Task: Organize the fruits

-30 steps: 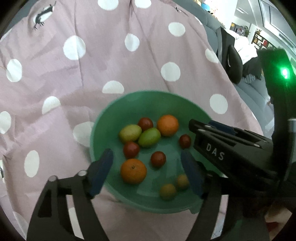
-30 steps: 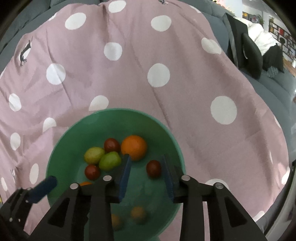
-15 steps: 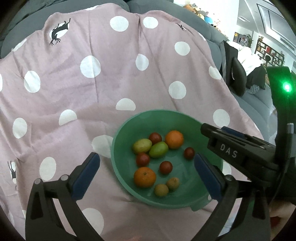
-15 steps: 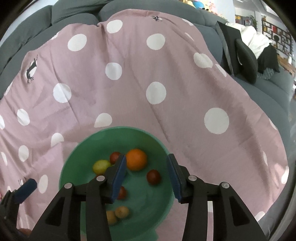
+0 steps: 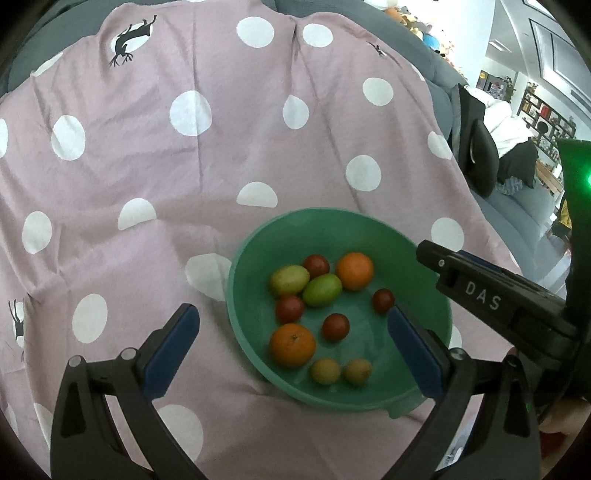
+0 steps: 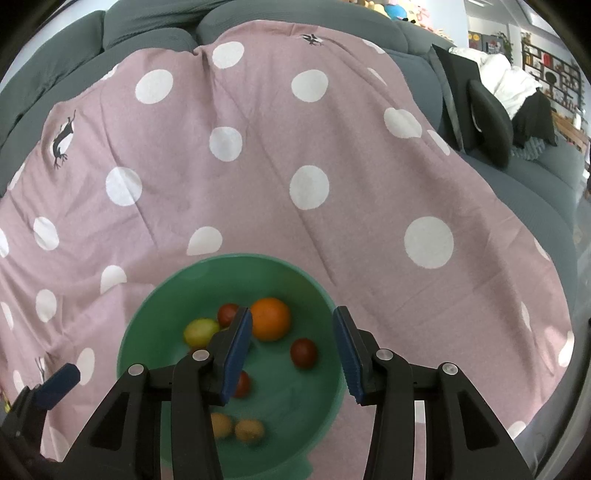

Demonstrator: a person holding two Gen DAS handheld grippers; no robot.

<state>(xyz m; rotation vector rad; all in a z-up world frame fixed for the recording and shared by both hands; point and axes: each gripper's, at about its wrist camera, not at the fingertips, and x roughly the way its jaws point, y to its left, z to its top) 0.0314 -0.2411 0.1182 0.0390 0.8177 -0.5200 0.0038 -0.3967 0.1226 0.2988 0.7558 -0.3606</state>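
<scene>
- Your left gripper (image 5: 293, 341): jaws spread wide and holding nothing, hovering over the near side of the bowl.
- Your right gripper (image 6: 293, 354): jaws parted to a middling gap and holding nothing, above the bowl's right half; from the left wrist it shows at the right edge.
- Green bowl (image 5: 255, 254): sits on the cloth, near and right of centre.
- Two oranges: one far (image 5: 354, 270), one near (image 5: 292, 344).
- Two green-yellow oval fruits (image 5: 322, 290), touching each other, at the far left of the bowl's floor.
- Four small dark red fruits, one (image 5: 335, 326) at the middle.
- Two small yellowish fruits (image 5: 325, 371), side by side at the near edge.
- Pink cloth with white dots (image 6: 310, 155), spread over a grey sofa (image 6: 147, 26).
</scene>
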